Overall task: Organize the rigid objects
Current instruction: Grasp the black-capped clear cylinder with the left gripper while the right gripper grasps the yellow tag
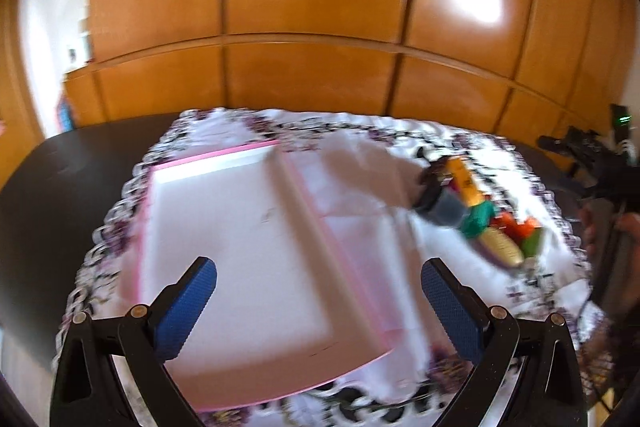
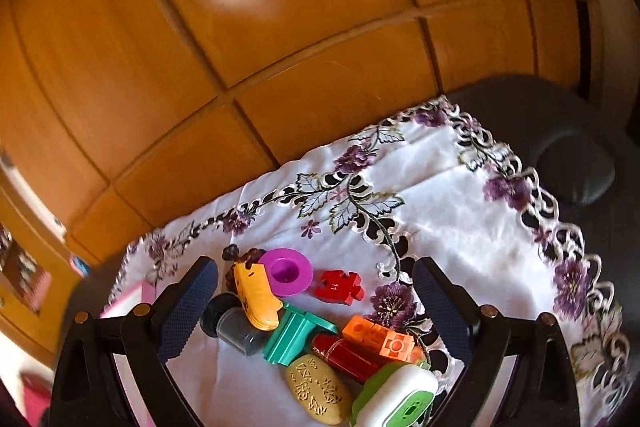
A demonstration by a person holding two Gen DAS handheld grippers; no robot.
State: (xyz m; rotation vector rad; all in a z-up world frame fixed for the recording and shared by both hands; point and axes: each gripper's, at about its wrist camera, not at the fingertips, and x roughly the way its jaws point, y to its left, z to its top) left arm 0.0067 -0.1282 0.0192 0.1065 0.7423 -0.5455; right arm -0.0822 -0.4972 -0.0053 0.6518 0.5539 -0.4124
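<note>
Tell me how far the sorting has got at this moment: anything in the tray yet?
Nothing looks done: the pink-rimmed tray is empty. Nothing is in hand either; the left gripper hangs open above the tray and the right gripper is open above the toy pile. All the toys are left, still heaped on the cloth: purple ring, red puzzle piece, orange block, teal piece and others.

Both views bright, daylight-lit. Big blown-out glare patches on the glossy wooden cabinet doors [image 1: 312, 7], strongest upper right in the left wrist view. That view has heavy motion blur: white tray [image 1: 240, 227], tablecloth [image 1: 360, 163] edges and toy pile [image 1: 480, 215] all smeared. Right wrist view sharper; embroidered flowers [image 2: 352, 195] crisp. Strong fisheye bending, black vignette corners. Soft shadow falls across the cloth beside the tray.
</note>
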